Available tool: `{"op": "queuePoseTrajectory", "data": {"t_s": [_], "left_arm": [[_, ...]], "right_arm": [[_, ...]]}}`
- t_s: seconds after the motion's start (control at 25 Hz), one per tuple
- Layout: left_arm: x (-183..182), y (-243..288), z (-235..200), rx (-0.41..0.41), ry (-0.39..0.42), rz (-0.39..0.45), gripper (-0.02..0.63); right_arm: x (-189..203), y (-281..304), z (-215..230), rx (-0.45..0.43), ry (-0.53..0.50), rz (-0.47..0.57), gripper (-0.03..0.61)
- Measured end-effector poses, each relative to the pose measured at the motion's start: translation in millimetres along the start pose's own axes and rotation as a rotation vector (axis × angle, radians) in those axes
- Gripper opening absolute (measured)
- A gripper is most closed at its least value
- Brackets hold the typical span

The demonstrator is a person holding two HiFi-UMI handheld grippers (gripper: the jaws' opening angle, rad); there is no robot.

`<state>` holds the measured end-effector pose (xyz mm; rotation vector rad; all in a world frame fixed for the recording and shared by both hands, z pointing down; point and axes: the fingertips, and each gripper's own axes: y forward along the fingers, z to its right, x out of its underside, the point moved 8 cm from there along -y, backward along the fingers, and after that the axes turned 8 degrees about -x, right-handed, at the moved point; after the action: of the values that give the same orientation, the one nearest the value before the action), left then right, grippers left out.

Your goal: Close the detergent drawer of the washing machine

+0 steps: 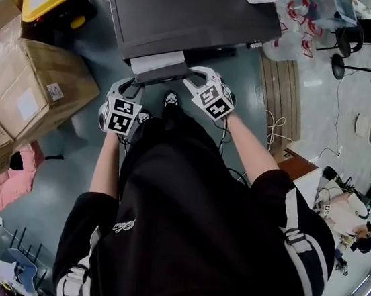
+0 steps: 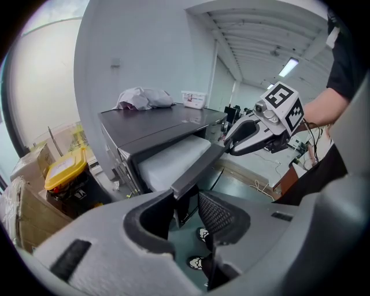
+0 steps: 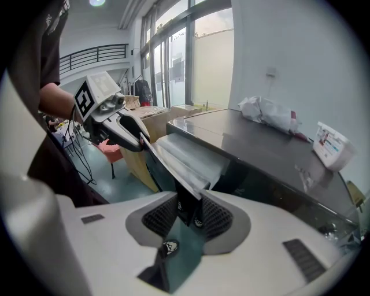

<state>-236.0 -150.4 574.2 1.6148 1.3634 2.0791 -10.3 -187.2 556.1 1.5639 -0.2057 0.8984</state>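
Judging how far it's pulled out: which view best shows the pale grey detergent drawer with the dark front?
The head view: the pale grey detergent drawer shows from above, jutting from the dark washing machine. Both gripper views look along it from its front corners, foreshortening its length.

Even indoor light; ceiling lamp (image 2: pixel 287 67) glaring, windows (image 3: pixel 193 55) washed out; fisheye edges bent, vignetted; foreground perhaps slightly soft.

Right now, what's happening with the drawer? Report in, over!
Right gripper clamped on detergent drawer front. Left gripper straddles its other end, contact unclear. Drawer pulled out. Nothing seen blocking it.
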Motion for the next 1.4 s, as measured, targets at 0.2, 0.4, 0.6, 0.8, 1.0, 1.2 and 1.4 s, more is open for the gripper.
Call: {"op": "queuePoseTrajectory", "data": {"t_s": [0.2, 0.4, 0.6, 0.8, 1.0, 1.2, 1.4], "left_arm": [[0.8, 4.3, -2.3, -0.006, -0.006, 0.007, 0.138], [-0.5, 4.8, -5.5, -0.009, -0.014, -0.013, 0.14], [-3.7, 6.6, -7.6, -0.015, -0.018, -0.004, 0.14], [-6.4, 8.3, -12.1, -0.024, -0.026, -0.003, 0.14], [-6.6, 10.7, -15.7, -0.027, -0.03, -0.009, 0.141], [-9.1, 12.7, -18.2, -0.03, -0.036, -0.009, 0.141], [-11.8, 14.5, -20.3, -0.042, -0.031, 0.009, 0.141]], "right_arm": [[0.0, 2.7, 2.4, 0.001, 0.004, 0.003, 0.118], [-2.0, 4.9, 5.7, 0.008, 0.004, -0.002, 0.12], [-5.3, 6.0, 8.5, 0.001, -0.003, 0.006, 0.12], [-6.6, 9.4, 11.8, 0.001, 0.008, 0.012, 0.12], [-10.8, 9.3, 16.4, 0.004, -0.009, -0.004, 0.12], [-12.4, 13.0, 19.2, -0.002, 0.0, 0.016, 0.118], [-14.1, 11.0, 22.7, -0.005, -0.022, 0.0, 0.118]]}}
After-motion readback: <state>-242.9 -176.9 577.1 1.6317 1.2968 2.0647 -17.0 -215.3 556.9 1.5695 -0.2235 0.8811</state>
